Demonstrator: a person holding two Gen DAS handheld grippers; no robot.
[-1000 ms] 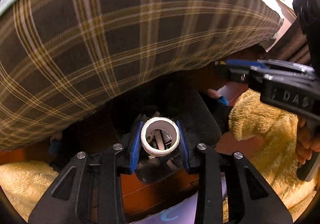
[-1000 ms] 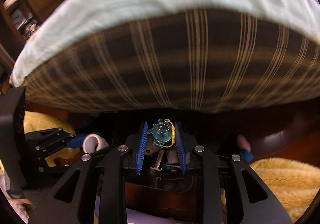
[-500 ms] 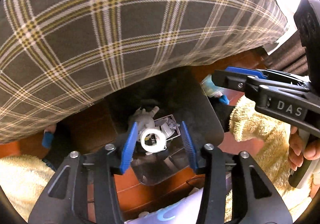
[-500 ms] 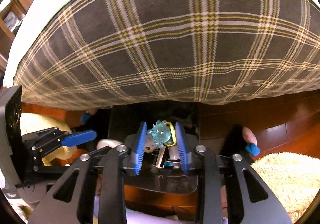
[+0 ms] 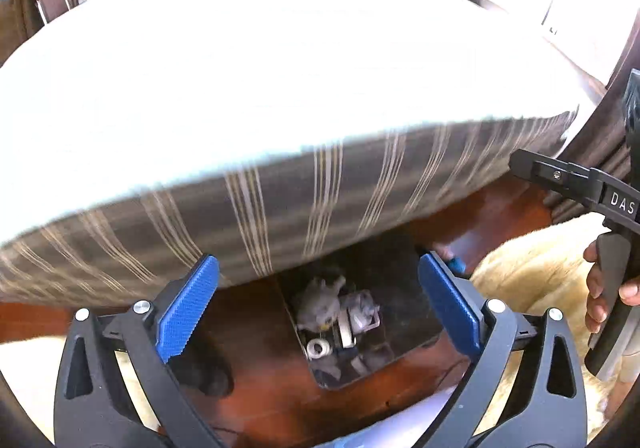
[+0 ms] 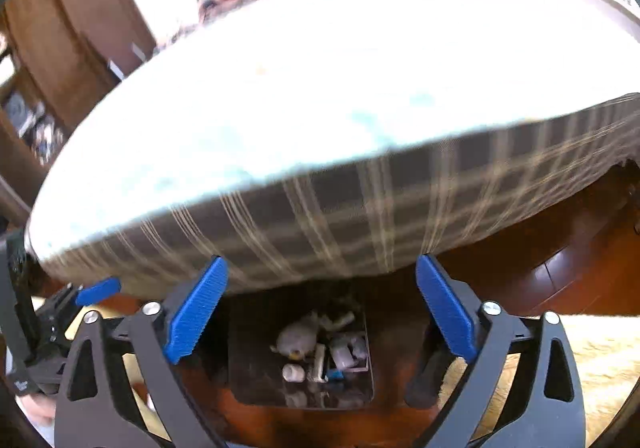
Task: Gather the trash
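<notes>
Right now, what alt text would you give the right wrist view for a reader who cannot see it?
The right gripper hangs open and empty above a dark bin on a wooden floor, the bin holding trash including a small white tape roll. A bed with a plaid-sided mattress fills the upper frame, and the left gripper shows at far left.

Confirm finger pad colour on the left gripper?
Blue, ribbed pads on black arms; clearest in the left wrist view.

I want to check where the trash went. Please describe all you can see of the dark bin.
The bin is dark, square-mouthed and looks like glossy plastic. It stands upright on the wooden floor, partly under the plaid bed edge. Inside lie a white ring, crumpled wrappers and other small trash. Neither gripper touches it.
</notes>
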